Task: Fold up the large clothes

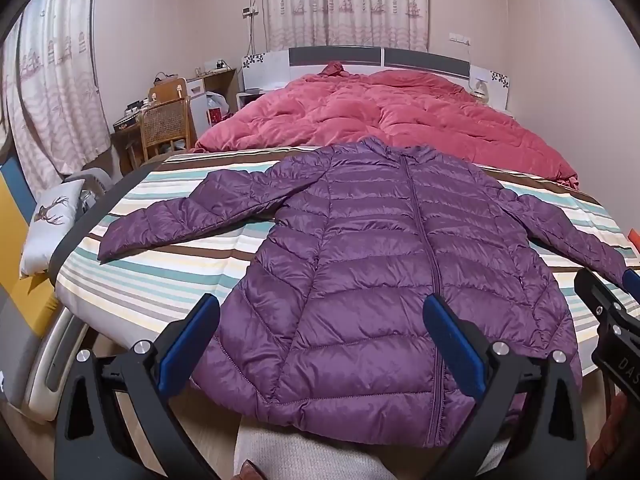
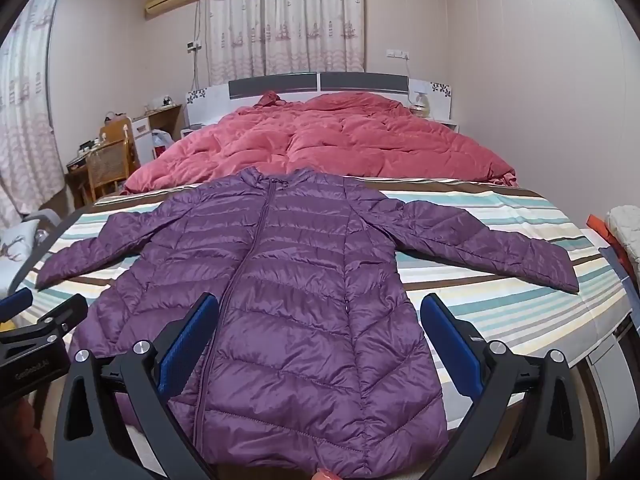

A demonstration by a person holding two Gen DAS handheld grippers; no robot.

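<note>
Purple puffer jacket [image 1: 360,280] lies flat, zipped, front up, sleeves spread on the striped sheet [image 1: 168,276] at the bed's foot, hem hanging over the edge, with left gripper [image 1: 320,332] and right gripper [image 2: 320,332] both spread wide above the hem, holding nothing.

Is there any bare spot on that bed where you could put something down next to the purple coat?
Yes. Striped sheet lies bare below the purple jacket's left sleeve, and again below its right sleeve, toward the bed's right edge. The far half is crowded: the red quilt covers it up to the headboard.
</note>
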